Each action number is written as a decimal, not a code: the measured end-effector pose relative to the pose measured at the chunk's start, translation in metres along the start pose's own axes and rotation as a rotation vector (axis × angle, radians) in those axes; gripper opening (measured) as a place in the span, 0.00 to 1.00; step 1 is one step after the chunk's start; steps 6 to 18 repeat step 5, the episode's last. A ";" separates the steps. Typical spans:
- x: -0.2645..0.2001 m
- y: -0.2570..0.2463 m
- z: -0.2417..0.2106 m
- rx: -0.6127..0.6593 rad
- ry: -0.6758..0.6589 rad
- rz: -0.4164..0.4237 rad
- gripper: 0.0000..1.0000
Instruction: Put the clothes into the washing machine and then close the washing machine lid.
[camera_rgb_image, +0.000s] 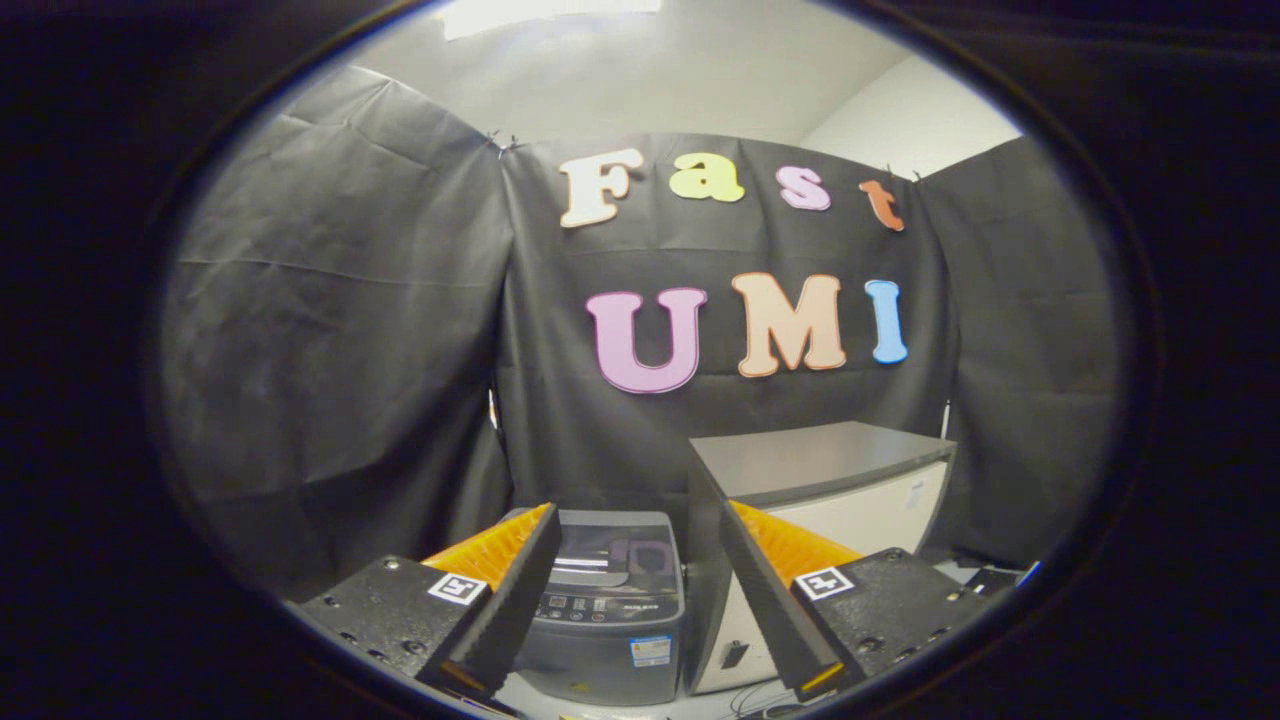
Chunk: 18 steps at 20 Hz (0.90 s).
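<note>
- The gripper (635, 610) is held level and aimed straight ahead at the back of the booth, its jaws spread wide with nothing between them.
- The washing machine (608, 600), a small grey top-loader, stands just ahead of the jaws and shows in the gap between them, its button panel facing the gripper.
- The washing machine lid (610, 545) looks to be down over the tub, though the view is too low and dim to be sure.
- A white cabinet (830, 500) with a grey top stands touching or just beside the washer on its right, taller than it.
- Black cloth walls close in the booth on three sides; a pale ceiling shows above them.
- The floor or table under the machines is cut off by the jaws, and thin cables (750, 705) trail near the cabinet's foot.
</note>
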<state>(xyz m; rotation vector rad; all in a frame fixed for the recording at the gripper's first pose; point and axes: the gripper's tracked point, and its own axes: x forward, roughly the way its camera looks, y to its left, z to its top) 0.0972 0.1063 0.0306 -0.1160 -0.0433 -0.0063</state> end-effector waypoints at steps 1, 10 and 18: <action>-0.005 -0.007 0.000 0.009 -0.004 -0.013 0.96; -0.021 -0.007 -0.007 0.058 0.005 0.013 0.96; -0.021 -0.007 -0.007 0.058 0.005 0.013 0.96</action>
